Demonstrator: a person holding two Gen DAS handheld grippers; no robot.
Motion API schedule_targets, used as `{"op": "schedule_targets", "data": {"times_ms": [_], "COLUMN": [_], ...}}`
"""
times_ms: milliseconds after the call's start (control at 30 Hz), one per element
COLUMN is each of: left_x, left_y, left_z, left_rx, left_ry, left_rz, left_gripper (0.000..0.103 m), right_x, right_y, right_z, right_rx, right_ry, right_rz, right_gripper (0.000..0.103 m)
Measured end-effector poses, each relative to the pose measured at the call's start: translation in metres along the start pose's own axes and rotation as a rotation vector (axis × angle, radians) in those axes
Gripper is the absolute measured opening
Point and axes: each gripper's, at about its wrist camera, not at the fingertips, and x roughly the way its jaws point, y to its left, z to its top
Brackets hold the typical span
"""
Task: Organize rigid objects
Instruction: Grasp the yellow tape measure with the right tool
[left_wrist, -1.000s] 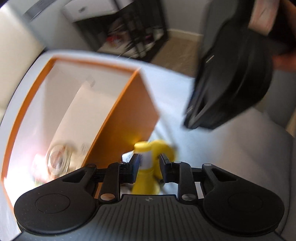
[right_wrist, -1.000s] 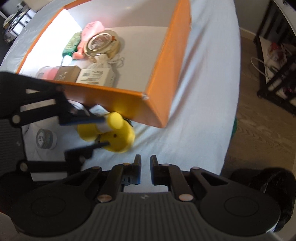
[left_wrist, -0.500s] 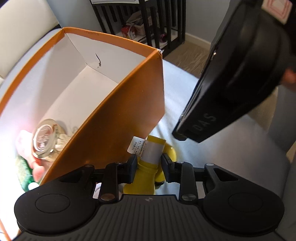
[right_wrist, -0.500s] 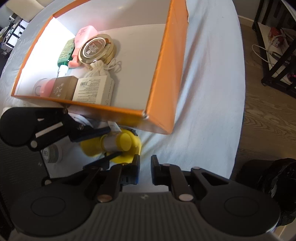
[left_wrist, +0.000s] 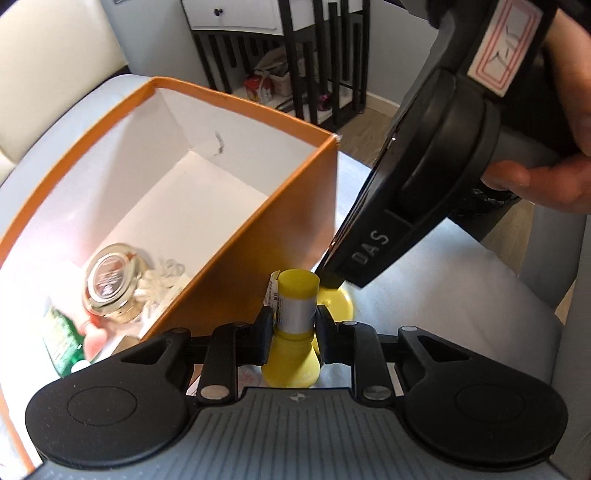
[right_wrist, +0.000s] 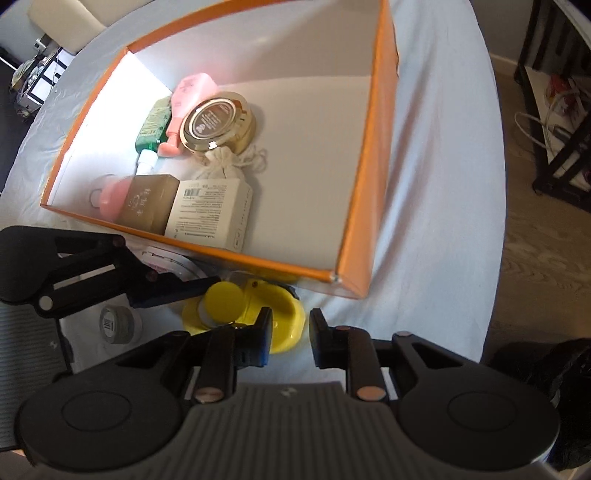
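Right wrist: orange box part-filled; yellow bottle outside, clenched by left gripper; right gripper released, just opening.

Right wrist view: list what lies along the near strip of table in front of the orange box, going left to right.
Left gripper reaching in from the left → small grey jar → yellow bottle held by that gripper → yellow dish → right gripper → bare white tablecloth.
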Motion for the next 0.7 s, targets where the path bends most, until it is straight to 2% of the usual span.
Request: {"op": "schedule_targets", "data": {"times_ms": [100, 167, 233, 333, 400, 533, 700], "left_x": [-0.008, -0.015, -0.020, -0.034, -0.038, -0.044, -0.058], "left_y": [0.001, 0.001, 0.005, 0.010, 0.012, 0.021, 0.025], "left_z": [-0.009, -0.015, -0.016, -0.022, -0.024, -0.029, -0.035], "left_rx": [-0.024, -0.035, -0.044, -0.058, -0.060, -0.091, -0.107], "left_ry": [0.006, -0.001, -0.018, -0.041, -0.042, -0.054, -0.090], "left_rz": [0.024, 0.030, 0.038, 0.048, 0.061, 0.071, 0.073], "left_gripper": [0.027, 0.027, 0.027, 0.027, 0.026, 0.026, 0.027], "right_x": [0.004, 0.009, 0.012, 0.017, 0.022, 0.033, 0.050], "right_y": [0.002, 0.003, 0.008, 0.022, 0.029, 0.038, 0.042], "right_z": [0.000, 0.000, -0.001, -0.004, -0.003, 0.001, 0.002], "right_rx": [-0.016, -0.019, -0.044, -0.115, -0.143, -0.164, -0.192], "right_ry": [0.004, 0.024, 0.036, 0.026, 0.029, 0.059, 0.101], "right_rz": [-0.023, -0.006, -0.001, -0.033, -0.037, -0.050, -0.104], "right_gripper": [0.025, 0.035, 0.040, 0.050, 0.051, 0.059, 0.056]}}
